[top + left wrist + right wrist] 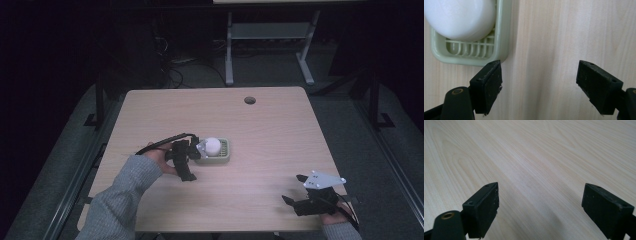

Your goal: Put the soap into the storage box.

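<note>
Apparently the step in hand is the approach to the soap dish [471, 53]: the left claw [539, 85] hangs released beside its corner, one jaw almost touching the rim, the other over bare counter [564, 32]. Next it likely needs to shift sideways so the jaws straddle the dish or the soap [459, 18]. That soap is a smooth white rounded bar resting on the pale green slatted dish, mid-counter. Far off, the right claw [300, 189] hangs released over bare wood.

Your high view looks forward and down over the whole pale wooden table [270, 130]. Your left gripper view faces straight down, close over the table beside the green slatted plastic soap dish [474, 53], which both views share; your right gripper view skims bare wood well apart from the dish.
</note>
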